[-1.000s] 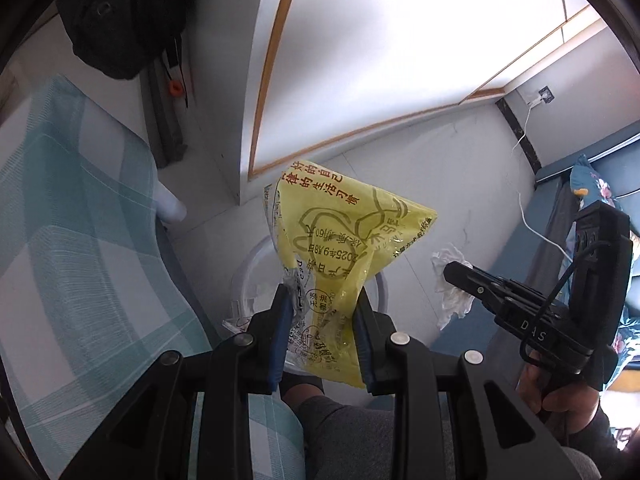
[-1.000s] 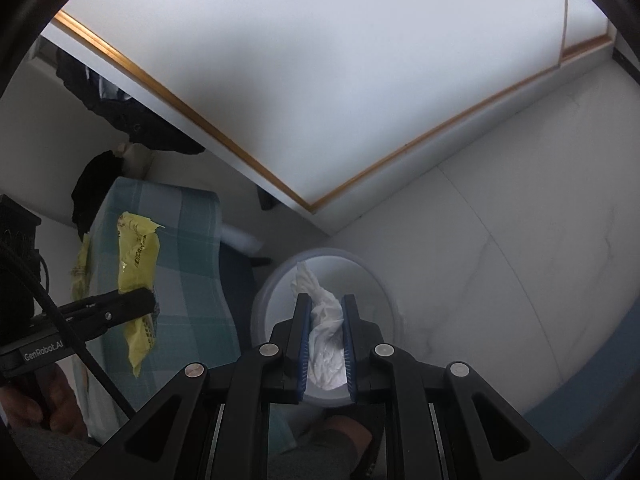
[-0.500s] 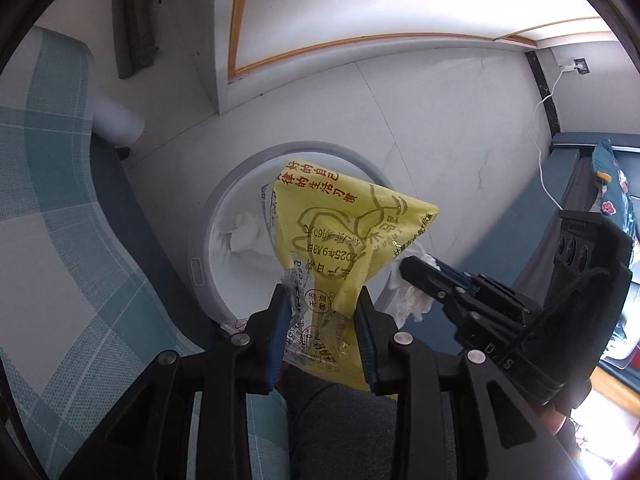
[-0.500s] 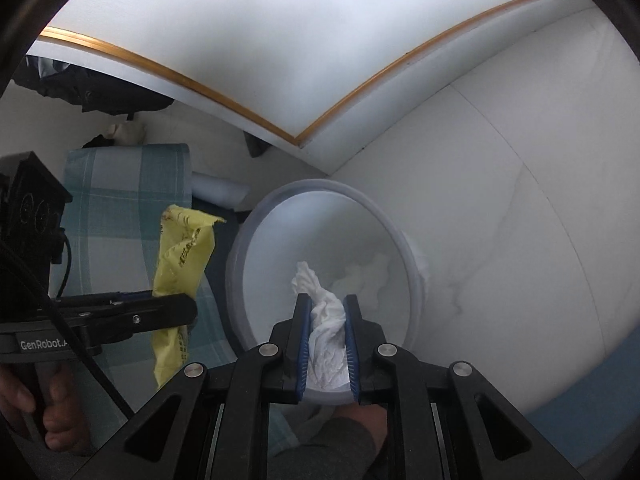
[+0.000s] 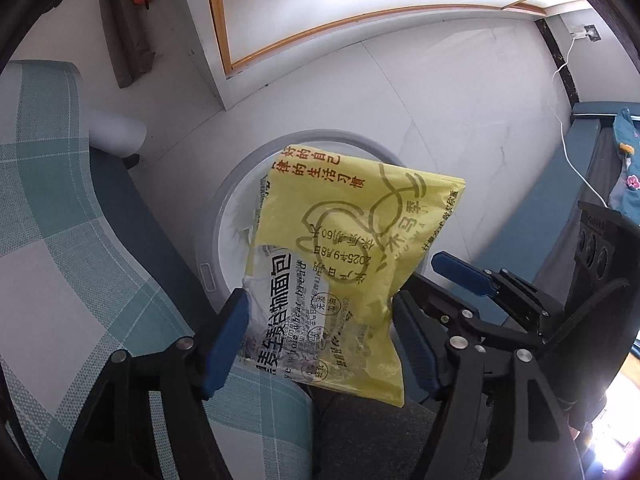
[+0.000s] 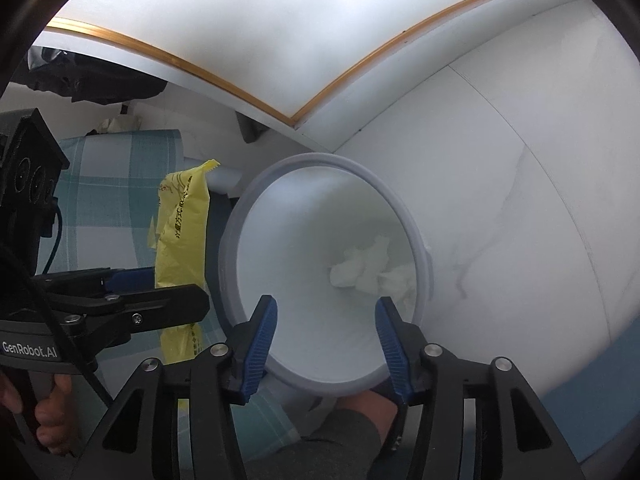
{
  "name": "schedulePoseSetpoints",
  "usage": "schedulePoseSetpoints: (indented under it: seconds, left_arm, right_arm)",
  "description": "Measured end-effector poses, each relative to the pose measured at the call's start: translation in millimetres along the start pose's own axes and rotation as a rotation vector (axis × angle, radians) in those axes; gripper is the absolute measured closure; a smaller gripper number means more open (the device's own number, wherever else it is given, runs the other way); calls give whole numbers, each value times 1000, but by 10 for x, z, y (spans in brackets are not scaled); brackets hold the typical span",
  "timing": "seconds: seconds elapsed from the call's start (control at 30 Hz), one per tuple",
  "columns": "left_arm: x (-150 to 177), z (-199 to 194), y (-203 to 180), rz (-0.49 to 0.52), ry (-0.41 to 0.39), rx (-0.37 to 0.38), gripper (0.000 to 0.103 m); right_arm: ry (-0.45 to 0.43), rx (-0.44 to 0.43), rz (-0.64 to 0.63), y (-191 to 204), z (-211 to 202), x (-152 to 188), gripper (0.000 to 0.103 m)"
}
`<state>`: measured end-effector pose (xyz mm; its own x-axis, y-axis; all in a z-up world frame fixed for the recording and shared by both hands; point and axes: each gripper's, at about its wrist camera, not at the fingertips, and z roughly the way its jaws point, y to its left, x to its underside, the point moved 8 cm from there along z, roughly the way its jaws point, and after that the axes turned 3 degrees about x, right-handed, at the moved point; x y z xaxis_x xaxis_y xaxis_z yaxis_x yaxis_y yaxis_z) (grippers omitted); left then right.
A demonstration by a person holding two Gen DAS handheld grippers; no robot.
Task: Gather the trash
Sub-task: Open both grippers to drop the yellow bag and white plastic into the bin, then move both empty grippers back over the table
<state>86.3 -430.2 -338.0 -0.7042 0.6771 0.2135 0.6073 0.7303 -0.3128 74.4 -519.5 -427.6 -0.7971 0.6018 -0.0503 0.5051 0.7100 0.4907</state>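
Observation:
A round white trash bin (image 6: 416,240) stands on the floor; crumpled white tissue (image 6: 368,268) lies inside it. My right gripper (image 6: 326,338) is open and empty just above the bin's near rim. My left gripper (image 5: 320,340) has its jaws spread wide, with a yellow bread wrapper (image 5: 352,264) loose between them over the bin (image 5: 224,216). The wrapper (image 6: 180,232) hangs left of the bin in the right wrist view, beside the left gripper (image 6: 160,292).
A teal-checked cushion (image 5: 60,220) lies left of the bin. A white cabinet with gold trim (image 6: 280,40) stands behind it. A blue bed edge (image 5: 540,220) and a white cable (image 5: 568,128) are at the right. The floor is pale marble tile.
Both grippers have opened. The tissue left the right gripper and now lies in the bin. The wrapper has come loose in the left gripper's jaws.

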Motion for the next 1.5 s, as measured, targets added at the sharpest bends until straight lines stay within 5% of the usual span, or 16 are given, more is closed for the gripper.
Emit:
schedulePoseSetpoints:
  seconds: [0.23, 0.53, 0.97, 1.5]
  left_arm:
    - [46, -38, 27, 1, 5, 1, 24]
    - [88, -173, -12, 3, -11, 16, 24]
    - [367, -1449, 137, 10, -469, -168, 24]
    - [1477, -3019, 717, -184, -906, -194, 24]
  right_arm:
    - [-32, 20, -8, -148, -375, 76, 35]
    - [-64, 7, 35, -246, -562, 76, 35]
    - [-324, 16, -66, 214, -1660, -180, 35]
    - [-727, -7, -315, 1690, -3187, 266, 27]
